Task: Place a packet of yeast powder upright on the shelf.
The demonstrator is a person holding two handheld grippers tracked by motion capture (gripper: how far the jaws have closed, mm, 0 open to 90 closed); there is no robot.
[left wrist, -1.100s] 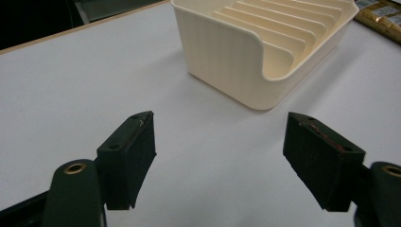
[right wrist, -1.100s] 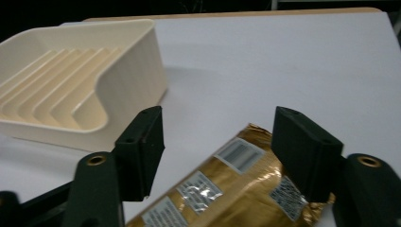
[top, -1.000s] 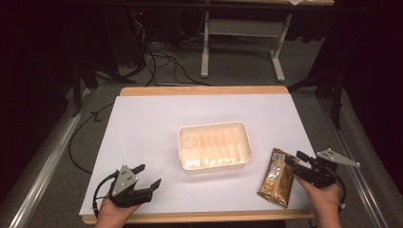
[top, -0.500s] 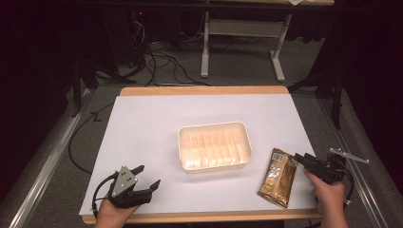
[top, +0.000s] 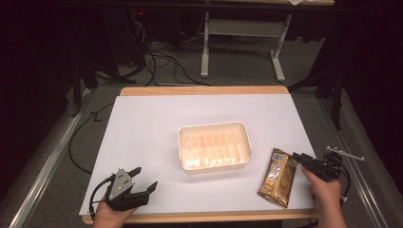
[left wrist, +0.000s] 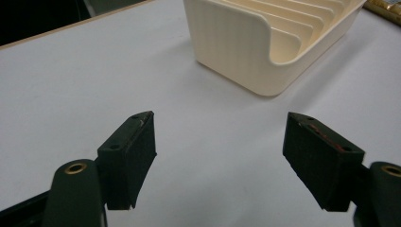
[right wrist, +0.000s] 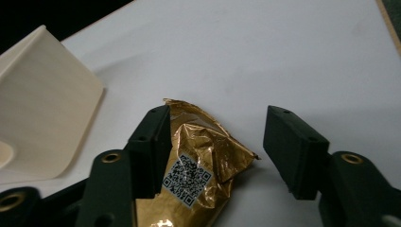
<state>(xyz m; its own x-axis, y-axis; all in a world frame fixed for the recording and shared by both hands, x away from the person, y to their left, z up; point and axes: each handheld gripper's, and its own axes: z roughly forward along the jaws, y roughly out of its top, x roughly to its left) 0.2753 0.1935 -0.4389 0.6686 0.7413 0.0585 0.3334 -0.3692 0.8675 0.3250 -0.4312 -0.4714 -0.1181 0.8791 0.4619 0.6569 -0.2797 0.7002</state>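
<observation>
Two black jaws of the right gripper [right wrist: 215, 156] stand about half open astride the top end of a gold foil packet [right wrist: 198, 189], and they have just been closing; the left one lies against or just beside the foil, while a clear gap separates the right one from the wrapper, so nothing is clamped yet. In the high view the right gripper [top: 304, 161] sits at about four o'clock on the table, the packet [top: 278, 178] directly at its nine o'clock, touching or nearly so. The packet lies flat on the white table surface [top: 157, 123], its long axis running roughly from twelve to six o'clock with a slight lean, its upper end the one between the jaws. The right hand [top: 328, 192] is plainly the nearer one; the left gripper [top: 142, 180] rests well apart at about seven o'clock, its jaws wide open with nothing between them, pointing toward the cream ribbed tray [top: 214, 145]. That tray sits at the table's centre, at roughly ten o'clock from the packet and just beside it. Nothing stands between the right gripper and the packet, and the tray's near wall looks to be the only obstacle close by.
</observation>
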